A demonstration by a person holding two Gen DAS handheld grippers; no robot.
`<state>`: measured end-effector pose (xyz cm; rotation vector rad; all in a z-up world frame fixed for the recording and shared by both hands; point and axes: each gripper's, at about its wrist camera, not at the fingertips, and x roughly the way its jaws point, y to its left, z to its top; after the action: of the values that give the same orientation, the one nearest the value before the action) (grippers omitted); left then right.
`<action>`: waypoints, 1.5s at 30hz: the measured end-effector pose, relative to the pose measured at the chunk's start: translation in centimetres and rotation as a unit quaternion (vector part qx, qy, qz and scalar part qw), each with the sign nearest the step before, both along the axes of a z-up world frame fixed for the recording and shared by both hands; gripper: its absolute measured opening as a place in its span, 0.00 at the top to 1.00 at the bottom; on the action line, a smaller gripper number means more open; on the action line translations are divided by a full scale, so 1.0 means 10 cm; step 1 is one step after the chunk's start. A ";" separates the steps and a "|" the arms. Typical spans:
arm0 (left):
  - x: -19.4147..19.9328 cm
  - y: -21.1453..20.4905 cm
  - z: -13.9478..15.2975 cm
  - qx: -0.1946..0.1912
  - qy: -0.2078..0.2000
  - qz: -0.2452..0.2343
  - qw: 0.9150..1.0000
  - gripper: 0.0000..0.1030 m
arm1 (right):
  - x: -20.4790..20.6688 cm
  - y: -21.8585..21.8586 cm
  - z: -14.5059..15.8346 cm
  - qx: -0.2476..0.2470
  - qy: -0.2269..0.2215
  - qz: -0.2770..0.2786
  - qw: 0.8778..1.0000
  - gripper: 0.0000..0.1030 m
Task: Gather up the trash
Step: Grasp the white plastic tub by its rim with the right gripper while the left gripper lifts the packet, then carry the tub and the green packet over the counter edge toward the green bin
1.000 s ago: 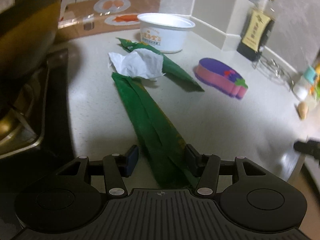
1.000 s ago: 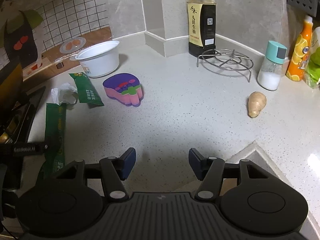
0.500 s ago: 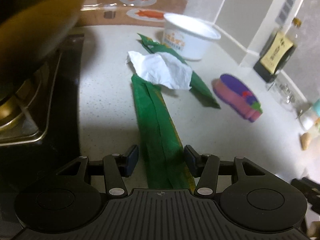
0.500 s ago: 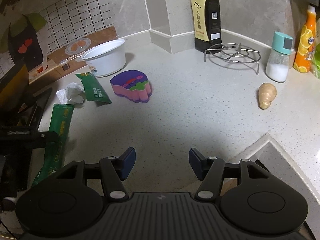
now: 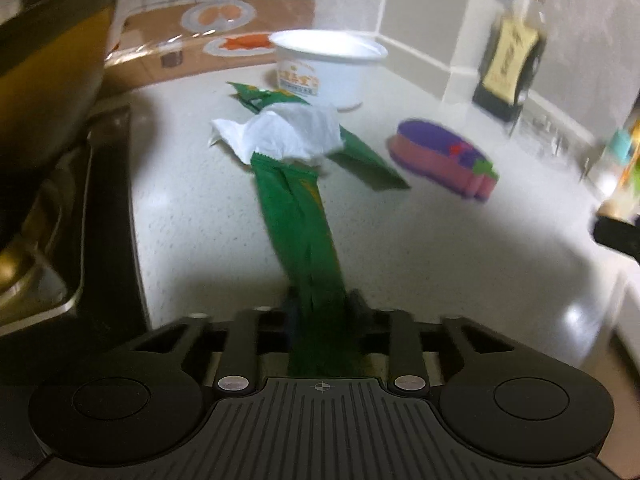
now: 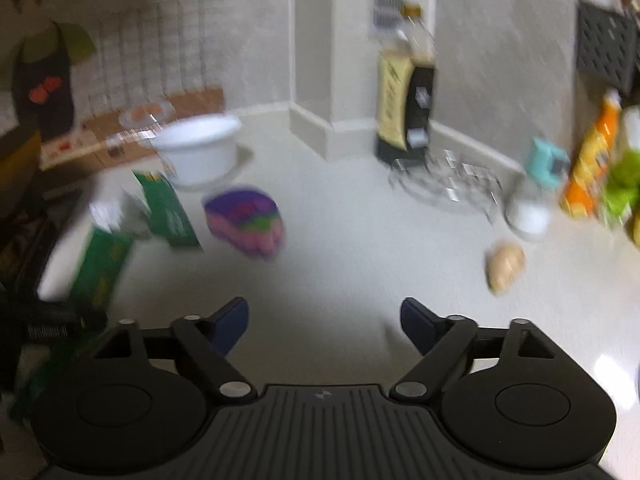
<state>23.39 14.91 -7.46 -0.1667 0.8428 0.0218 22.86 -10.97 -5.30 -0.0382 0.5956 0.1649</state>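
1. The round white plastic tub (image 5: 330,66) stands upright on the speckled white counter (image 5: 200,248); its contents cannot be seen.
2. The long green foil wrapper (image 5: 304,240) lies flat and creased, its far end under a crumpled white tissue (image 5: 288,136).
3. The left gripper (image 5: 322,312) has just closed and is clamped on the wrapper's near end.
4. The right gripper (image 6: 324,320) has just opened; its jaws stand apart with nothing between them.

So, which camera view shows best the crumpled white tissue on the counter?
The left wrist view: the tissue sits near the middle, large, overlapping the far ends of two green wrappers. In the right wrist view it is only a small, blurred white patch at the left.
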 end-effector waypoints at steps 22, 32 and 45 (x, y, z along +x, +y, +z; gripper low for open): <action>-0.85 0.93 0.00 -0.215 -0.096 0.052 0.970 0.78 | 2.88 1.83 0.22 0.016 0.137 -0.035 0.990 0.16; -0.94 1.09 0.02 -0.212 -0.094 0.070 0.970 0.78 | 3.04 1.76 -0.26 0.085 0.234 -0.040 0.968 0.87; -0.90 0.93 0.14 -0.202 -0.084 0.060 0.974 0.78 | 1.79 0.96 0.65 0.175 0.191 0.078 0.963 0.92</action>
<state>14.37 24.22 -6.04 -0.5938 0.6589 -0.0510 40.79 -1.32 1.17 0.2975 0.9416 0.4348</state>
